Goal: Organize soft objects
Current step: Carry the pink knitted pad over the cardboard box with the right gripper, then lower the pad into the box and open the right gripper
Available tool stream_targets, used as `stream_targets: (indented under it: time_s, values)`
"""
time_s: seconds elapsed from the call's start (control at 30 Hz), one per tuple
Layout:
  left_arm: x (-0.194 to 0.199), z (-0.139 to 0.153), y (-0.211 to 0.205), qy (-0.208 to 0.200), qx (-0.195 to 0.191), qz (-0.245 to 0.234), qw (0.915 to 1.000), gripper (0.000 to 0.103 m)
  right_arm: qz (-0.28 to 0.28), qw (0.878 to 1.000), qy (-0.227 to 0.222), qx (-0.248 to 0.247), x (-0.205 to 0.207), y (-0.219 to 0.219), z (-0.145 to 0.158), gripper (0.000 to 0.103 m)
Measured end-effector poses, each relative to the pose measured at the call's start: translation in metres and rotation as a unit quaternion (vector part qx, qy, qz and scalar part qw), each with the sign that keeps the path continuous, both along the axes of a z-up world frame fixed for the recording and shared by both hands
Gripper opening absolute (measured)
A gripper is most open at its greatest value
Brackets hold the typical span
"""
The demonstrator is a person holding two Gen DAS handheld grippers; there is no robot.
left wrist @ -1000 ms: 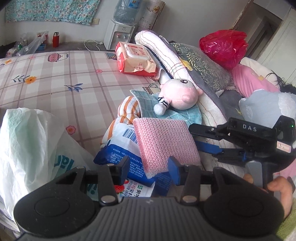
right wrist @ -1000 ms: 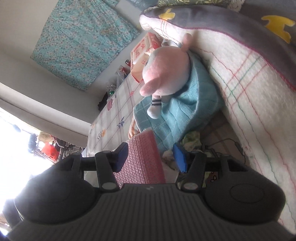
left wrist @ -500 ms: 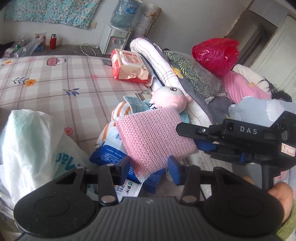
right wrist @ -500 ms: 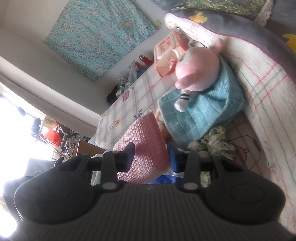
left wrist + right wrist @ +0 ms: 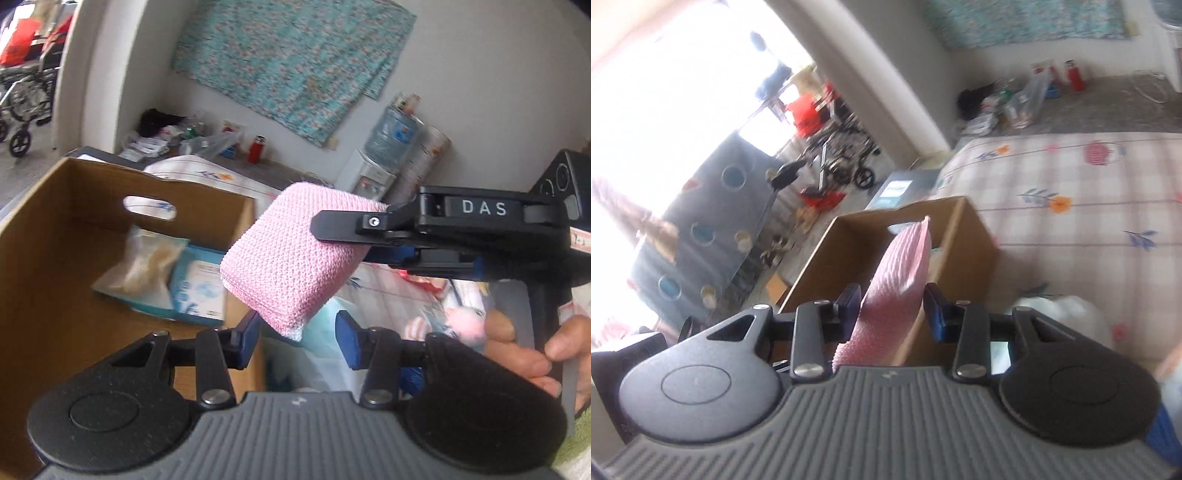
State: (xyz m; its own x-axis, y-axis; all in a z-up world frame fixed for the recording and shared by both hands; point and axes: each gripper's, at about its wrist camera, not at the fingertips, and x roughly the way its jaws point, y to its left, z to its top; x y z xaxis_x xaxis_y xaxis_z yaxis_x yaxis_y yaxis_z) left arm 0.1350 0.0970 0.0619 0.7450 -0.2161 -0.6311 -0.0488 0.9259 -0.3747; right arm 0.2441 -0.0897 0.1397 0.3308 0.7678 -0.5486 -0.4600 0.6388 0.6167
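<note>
A pink knitted pad point(image 5: 291, 258) hangs in the air beside the open cardboard box point(image 5: 74, 206). My right gripper point(image 5: 347, 242) comes in from the right and is shut on the pad's upper right edge. In the right wrist view the pad point(image 5: 905, 266) stands edge-on between the right gripper's point(image 5: 892, 299) blue pads, above the box point(image 5: 975, 240). The pad's lower corner dips between the fingers of my left gripper point(image 5: 301, 338). It touches the left finger, and a gap shows at the right one.
Inside the box lie a clear bag of beige stuff point(image 5: 144, 258) and a blue-white pack point(image 5: 199, 288). The plaid bed point(image 5: 1071, 184) runs to the right, with a white plastic bag point(image 5: 1067, 314) on it. A hand point(image 5: 524, 350) holds the right gripper. A water dispenser point(image 5: 373, 173) stands by the wall.
The right jaws closed on the pink pad and it rose off the pile on the bed. Both grippers swung left with it, from the plush toy to the cardboard box.
</note>
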Motion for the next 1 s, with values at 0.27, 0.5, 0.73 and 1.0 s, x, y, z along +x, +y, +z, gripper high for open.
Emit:
stream_targets:
  time_s: [0.27, 0.5, 0.73, 1.0]
  values:
    - [0.039, -0.020, 0.096, 0.042, 0.010, 0.109, 0.9931, 0.045, 0.145, 0.986, 0.059, -0.051, 0.066, 0.183, -0.021, 0.035]
    - [0.068, -0.038, 0.141, 0.077, 0.003, 0.154, 0.9850, 0.043, 0.190, 0.969, 0.152, -0.047, 0.124, 0.259, -0.067, 0.034]
    - [0.066, -0.054, 0.148, 0.101, -0.006, 0.163, 0.9814, 0.044, 0.196, 0.961, 0.127, -0.148, 0.157, 0.305, -0.114, 0.036]
    - [0.056, -0.053, 0.150, 0.096, 0.006, 0.171, 0.9806, 0.044, 0.154, 0.974, 0.038, -0.161, 0.150, 0.288, -0.101, 0.039]
